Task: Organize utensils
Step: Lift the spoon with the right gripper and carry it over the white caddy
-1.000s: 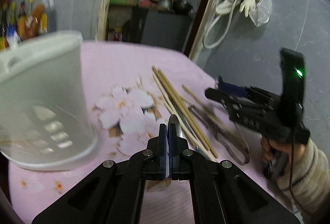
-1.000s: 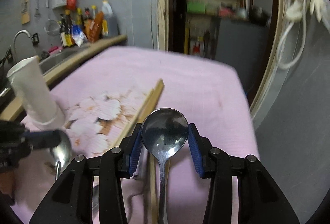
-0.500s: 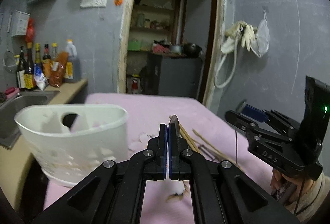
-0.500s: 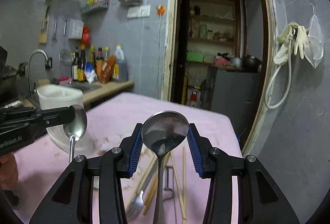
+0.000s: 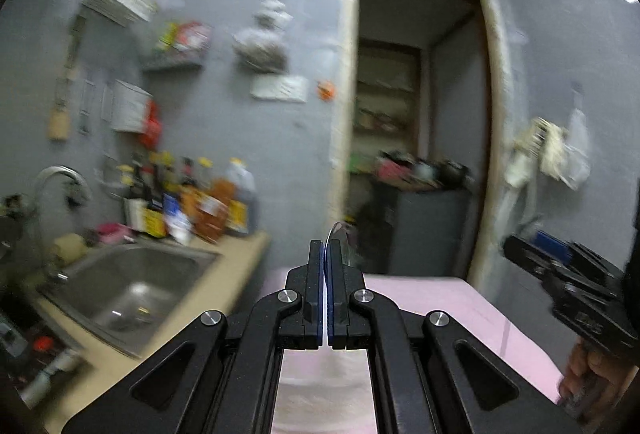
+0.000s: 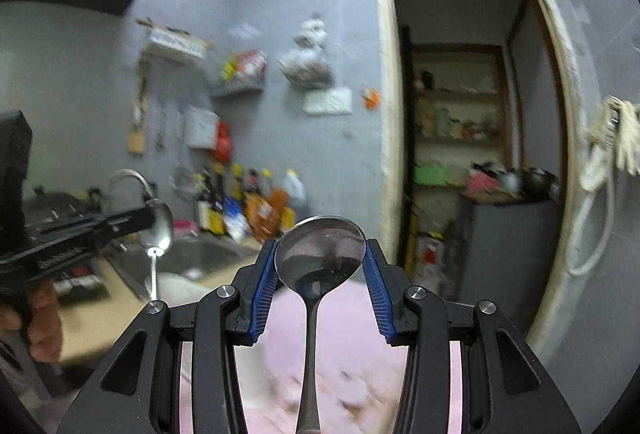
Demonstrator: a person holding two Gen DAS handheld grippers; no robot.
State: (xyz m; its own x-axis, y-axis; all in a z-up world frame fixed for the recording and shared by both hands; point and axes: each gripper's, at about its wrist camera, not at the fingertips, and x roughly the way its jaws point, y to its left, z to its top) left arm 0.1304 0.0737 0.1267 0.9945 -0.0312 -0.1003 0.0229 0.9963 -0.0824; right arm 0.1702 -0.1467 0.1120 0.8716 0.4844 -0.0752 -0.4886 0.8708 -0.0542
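Steel catches the light in both our grippers: we count two spoons, one in each. Our left gripper point(image 5: 325, 290) is raised and level, pointing over the far edge of the pink tablecloth point(image 5: 440, 298) toward the doorway, its blue pads pressed nearly together on the small spoon point(image 6: 159, 224), which shows edge-on in the left view and hangs bowl-up, handle down, in the right view. Our right gripper point(image 6: 320, 282) is also lifted, tilted slightly upward, clenched on the large spoon point(image 6: 320, 254) with each pad against a side of the bowl and the handle running down between the fingers. Beyond the table's left edge lies the steel sink point(image 5: 132, 286); its contents are blurred. Several sauce bottles point(image 5: 200, 202) stand at the counter's back; we cannot count them surely.
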